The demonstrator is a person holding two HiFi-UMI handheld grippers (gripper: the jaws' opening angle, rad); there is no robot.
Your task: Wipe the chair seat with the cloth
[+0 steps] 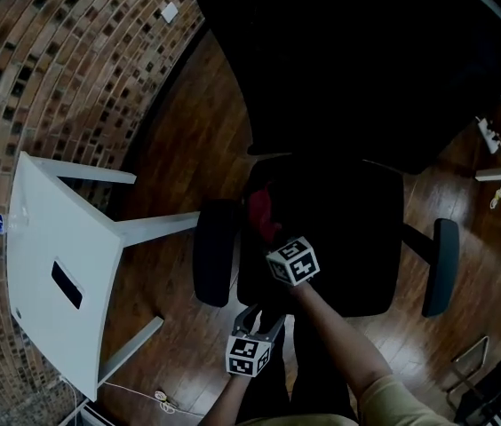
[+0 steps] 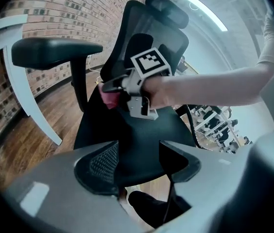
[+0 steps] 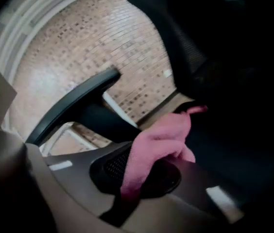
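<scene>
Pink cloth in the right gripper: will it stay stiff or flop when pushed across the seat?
Probably floppy: the cloth bunches and folds where the right gripper pinches it. Likely light, since that one pinch carries it.

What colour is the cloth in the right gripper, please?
Pink cloth, clearest in the right gripper view.

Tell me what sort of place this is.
Probably an office or studio: a black swivel chair with armrests, a white table beside it, and a curved brick wall meeting the wood floor.
</scene>
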